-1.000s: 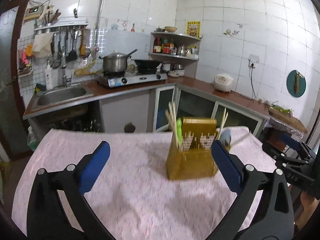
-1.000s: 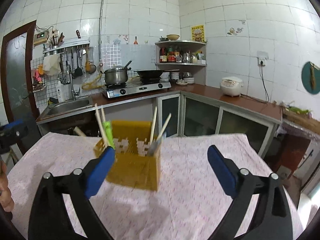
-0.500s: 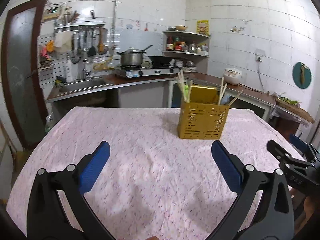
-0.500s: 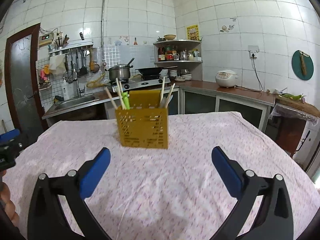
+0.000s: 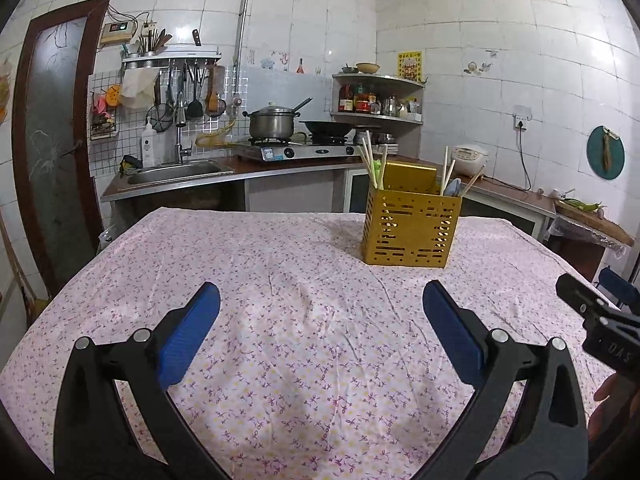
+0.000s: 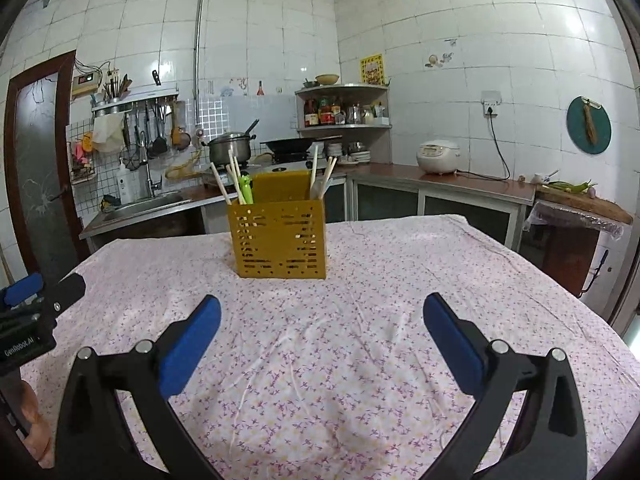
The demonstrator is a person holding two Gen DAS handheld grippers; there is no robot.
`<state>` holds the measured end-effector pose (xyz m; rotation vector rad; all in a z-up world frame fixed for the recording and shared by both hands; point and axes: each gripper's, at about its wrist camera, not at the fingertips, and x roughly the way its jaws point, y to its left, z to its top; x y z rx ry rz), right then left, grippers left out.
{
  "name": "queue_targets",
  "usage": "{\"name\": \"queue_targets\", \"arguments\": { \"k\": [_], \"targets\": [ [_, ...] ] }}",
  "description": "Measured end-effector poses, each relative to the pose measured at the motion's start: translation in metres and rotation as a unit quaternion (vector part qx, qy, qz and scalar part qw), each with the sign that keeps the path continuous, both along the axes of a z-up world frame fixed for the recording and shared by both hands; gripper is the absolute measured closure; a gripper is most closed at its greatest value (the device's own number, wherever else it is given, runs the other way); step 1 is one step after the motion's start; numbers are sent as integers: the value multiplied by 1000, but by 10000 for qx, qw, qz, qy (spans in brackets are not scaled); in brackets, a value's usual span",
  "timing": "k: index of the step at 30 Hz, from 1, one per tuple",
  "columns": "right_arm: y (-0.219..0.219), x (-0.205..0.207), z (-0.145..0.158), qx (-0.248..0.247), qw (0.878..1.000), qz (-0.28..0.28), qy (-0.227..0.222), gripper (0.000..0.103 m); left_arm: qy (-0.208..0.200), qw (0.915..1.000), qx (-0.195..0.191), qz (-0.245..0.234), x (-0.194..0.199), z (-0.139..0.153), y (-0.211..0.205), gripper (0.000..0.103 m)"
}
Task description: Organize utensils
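Yellow perforated metal forms the utensil holder (image 6: 280, 238), which stands upright on the floral tablecloth (image 6: 360, 340) toward the far side of the table. We see chopsticks (image 6: 234, 180) and a green-handled utensil (image 6: 246, 190) in its left compartment, and more chopsticks (image 6: 320, 174) with a pale utensil in its right compartment. We find no loose utensils on the visible cloth, so we judge the sorting complete or nearly so; the holder's interior is hidden from both views. Our left gripper (image 5: 320, 328) is spread wide and holds nothing, and our right gripper (image 6: 322, 332) is likewise spread wide and empty; both sit well short of the holder. Bare cloth lies between the grippers and the holder, giving free room for any approach. The table's right edge (image 6: 560, 280) drops toward a cabinet, and the far edge lies just behind the holder, so we advise against pushing the holder backward. The two grippers are near each other; keep them apart.
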<state>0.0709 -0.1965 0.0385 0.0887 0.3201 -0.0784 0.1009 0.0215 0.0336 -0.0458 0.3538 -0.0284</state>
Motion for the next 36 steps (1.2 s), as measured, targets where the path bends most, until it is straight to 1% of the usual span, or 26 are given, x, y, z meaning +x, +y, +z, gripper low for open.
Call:
{"name": "queue_targets", "arguments": {
  "k": [6, 12, 18, 27, 31, 36],
  "targets": [
    [2, -4, 1, -163, 9998, -81, -128, 4, -153, 9999, 21, -41, -3, -3, -1, 5],
    [2, -3, 0, -112, 9999, -46, -122, 4, -221, 9997, 73, -108, -3, -4, -3, 5],
    [0, 0, -5, -66, 9999, -71, -122, 4, -403, 9989, 217, -108, -11, -5, -8, 5],
    [1, -3, -3, -64, 9996, -81, -254, 4, -479, 9979, 427, -95, -13, -7, -13, 5],
    [5, -5, -3, -169, 9994, -63, -310, 4, -463, 9981, 390, -90, -13, -7, -10, 5],
    [6, -5, -4, -163, 9994, -37, -316, 4, -474, 9982, 372, -76, -13, -8, -9, 5]
  ]
}}
